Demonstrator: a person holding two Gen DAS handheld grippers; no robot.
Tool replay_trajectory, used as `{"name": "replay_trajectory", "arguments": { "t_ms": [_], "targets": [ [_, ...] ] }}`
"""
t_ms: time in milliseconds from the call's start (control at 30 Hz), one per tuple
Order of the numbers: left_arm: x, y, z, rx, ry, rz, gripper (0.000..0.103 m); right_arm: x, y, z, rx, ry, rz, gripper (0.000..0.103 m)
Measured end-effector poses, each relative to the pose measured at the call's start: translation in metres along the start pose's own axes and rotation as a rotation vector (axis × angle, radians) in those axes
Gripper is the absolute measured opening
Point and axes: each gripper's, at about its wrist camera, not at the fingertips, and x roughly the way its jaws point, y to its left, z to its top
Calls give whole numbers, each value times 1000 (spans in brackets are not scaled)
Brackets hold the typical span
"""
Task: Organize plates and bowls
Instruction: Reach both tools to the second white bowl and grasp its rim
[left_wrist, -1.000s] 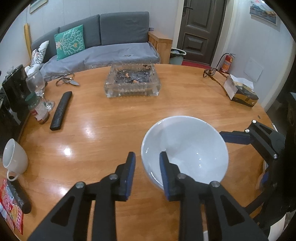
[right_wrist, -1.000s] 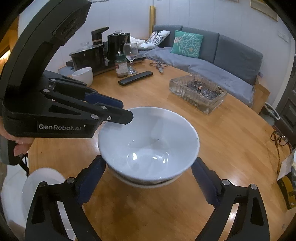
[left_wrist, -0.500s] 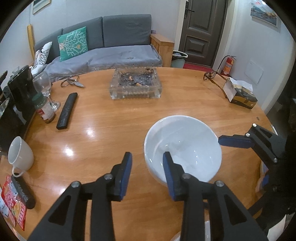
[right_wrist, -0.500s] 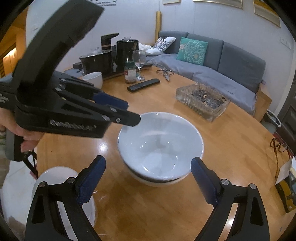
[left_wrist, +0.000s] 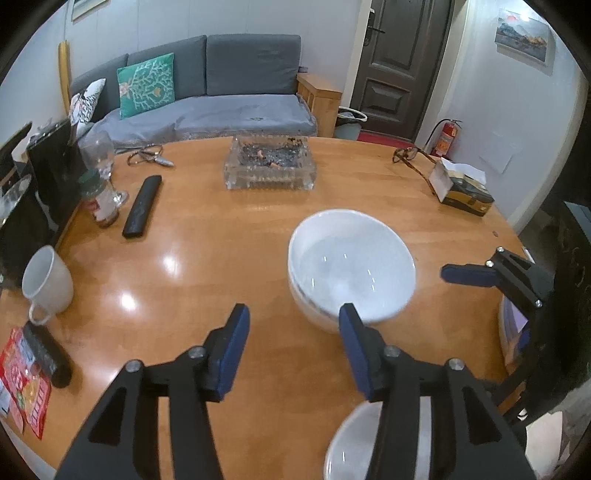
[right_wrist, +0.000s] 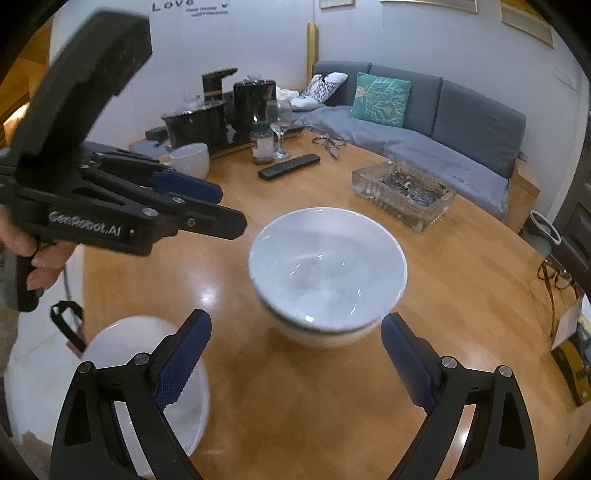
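Observation:
White bowls (left_wrist: 351, 269) sit nested on the round wooden table (left_wrist: 229, 236), also in the right wrist view (right_wrist: 327, 273). My left gripper (left_wrist: 291, 339) is open and empty, just in front of and left of the bowls. My right gripper (right_wrist: 295, 354) is open and empty, its fingers apart on either side of the stack without touching it. Another white dish (right_wrist: 147, 369) sits at the table's near edge under my right gripper's left finger; it also shows in the left wrist view (left_wrist: 354, 439).
A glass ashtray (left_wrist: 269, 166), black remote (left_wrist: 142, 210), jar (left_wrist: 101, 206), wine glass (left_wrist: 101, 155), white mug (left_wrist: 46, 284), glasses (left_wrist: 410, 155), tissue box (left_wrist: 461, 188) and snack packets (left_wrist: 26, 387) lie on the table. A grey sofa (left_wrist: 207, 103) stands behind.
Both grippers have pulled back from the nested bowls. My left gripper has opened wider and no longer straddles the bowl rim. The bowls stay on the table.

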Motion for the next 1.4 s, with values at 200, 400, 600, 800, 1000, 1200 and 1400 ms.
{"name": "replay_trajectory", "arguments": {
  "t_ms": [200,400,600,800,1000,1200,1400],
  "targets": [
    [-13,1,-36,-18,27,-14,47,-35,18,-24,34,-40,57,98],
    [-6,-4,-68,-27,82,-36,47,-45,51,-42,3,-47,14,101],
    [-4,-11,-82,-43,103,-60,47,-41,58,-50,43,-25,7,101],
    [1,-19,-88,-43,116,-76,47,-44,62,-55,64,-24,-39,101],
    [7,-23,-91,-54,119,-88,47,-42,68,-70,83,3,-30,101],
    [14,-23,-93,-66,135,-90,34,-40,71,-78,103,6,20,101],
    [20,-23,-95,-65,146,-95,18,-33,81,-80,66,20,65,101]
  ]
}}
